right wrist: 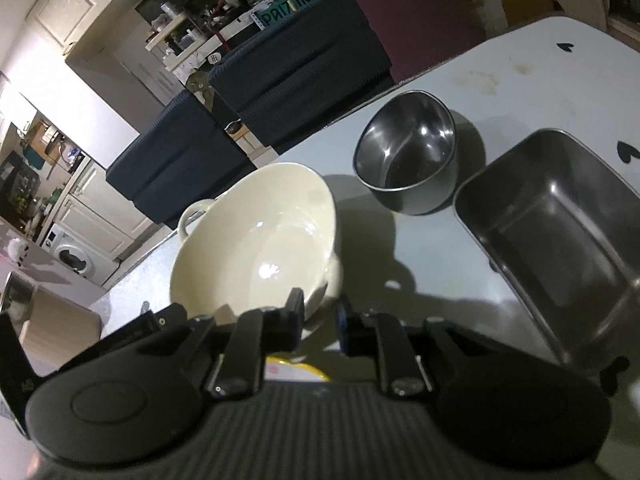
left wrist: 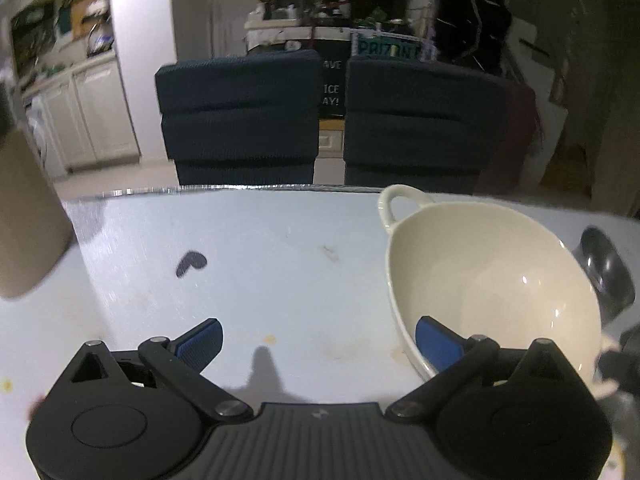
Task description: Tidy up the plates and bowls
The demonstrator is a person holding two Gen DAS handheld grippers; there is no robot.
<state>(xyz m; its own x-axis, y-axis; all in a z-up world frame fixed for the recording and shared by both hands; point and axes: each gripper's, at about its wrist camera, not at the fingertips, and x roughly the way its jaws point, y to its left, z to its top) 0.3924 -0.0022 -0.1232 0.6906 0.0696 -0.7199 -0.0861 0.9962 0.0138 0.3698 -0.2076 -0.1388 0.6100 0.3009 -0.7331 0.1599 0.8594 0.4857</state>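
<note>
A cream bowl with loop handles [right wrist: 264,236] is tilted above the white table; it also shows in the left wrist view [left wrist: 492,280]. My right gripper [right wrist: 320,316] is shut on the bowl's near rim and holds it. My left gripper [left wrist: 318,342] is open and empty just left of the bowl, its right finger at the bowl's near side. A round steel bowl [right wrist: 408,156] and a rectangular steel tray [right wrist: 560,240] stand on the table to the right of the cream bowl.
Two dark blue chairs [left wrist: 240,120] stand behind the table's far edge [left wrist: 224,189]. A tan cylinder [left wrist: 24,216] stands at the left. A yellow-rimmed thing [right wrist: 296,370] lies under my right gripper. The steel bowl [left wrist: 608,268] peeks out behind the cream bowl.
</note>
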